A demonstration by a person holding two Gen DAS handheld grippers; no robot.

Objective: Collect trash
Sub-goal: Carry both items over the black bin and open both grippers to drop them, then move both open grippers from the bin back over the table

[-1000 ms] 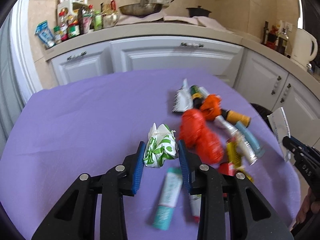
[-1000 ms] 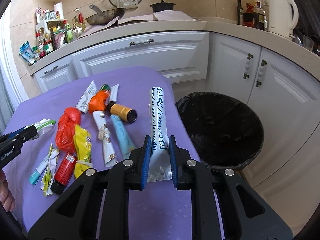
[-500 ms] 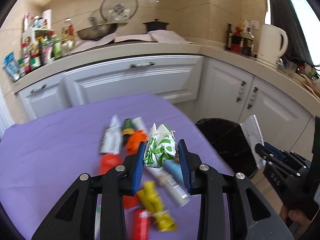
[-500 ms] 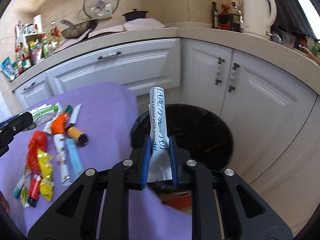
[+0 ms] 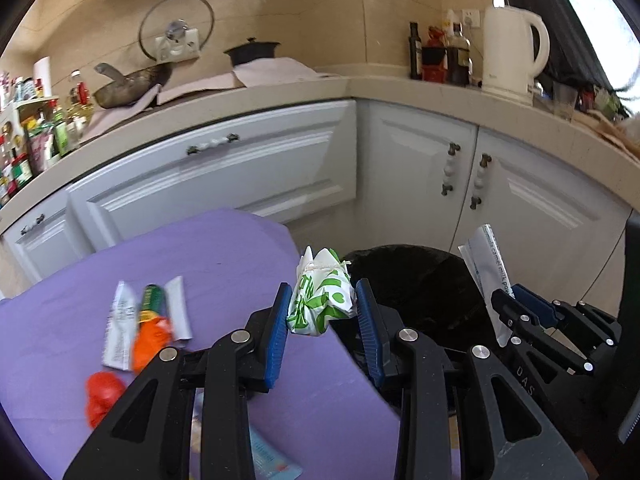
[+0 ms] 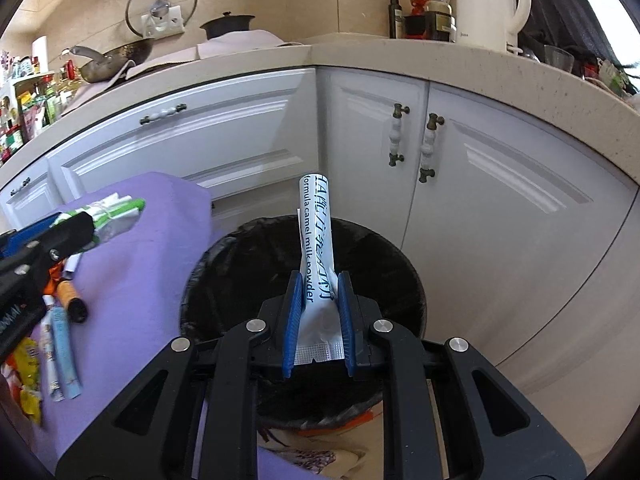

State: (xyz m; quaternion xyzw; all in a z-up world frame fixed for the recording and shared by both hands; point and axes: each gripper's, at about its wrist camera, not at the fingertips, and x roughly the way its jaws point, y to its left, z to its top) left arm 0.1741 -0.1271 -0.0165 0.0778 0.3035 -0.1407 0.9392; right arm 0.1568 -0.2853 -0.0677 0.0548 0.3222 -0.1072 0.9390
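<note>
My left gripper [image 5: 323,312] is shut on a crumpled white-and-green wrapper [image 5: 322,300] and holds it at the table's right edge, next to the black-lined trash bin [image 5: 420,280]. My right gripper [image 6: 318,312] is shut on a white milk powder sachet [image 6: 318,240] and holds it upright over the bin's opening [image 6: 248,280]. The right gripper with its sachet [image 5: 486,268] also shows in the left wrist view. The left gripper with the wrapper [image 6: 116,216] shows at the left of the right wrist view.
More trash lies on the purple table [image 5: 224,264]: an orange bag [image 5: 150,340], tubes [image 6: 64,360], a yellow packet [image 6: 26,372], a small brown bottle [image 6: 70,300]. White cabinets [image 6: 480,184] stand behind the bin. A kettle [image 6: 486,4] and bottles sit on the counter.
Both grippers have swung right, away from the trash pile toward the bin. The sachet now hangs over the bin and the wrapper has reached the table's right edge.
</note>
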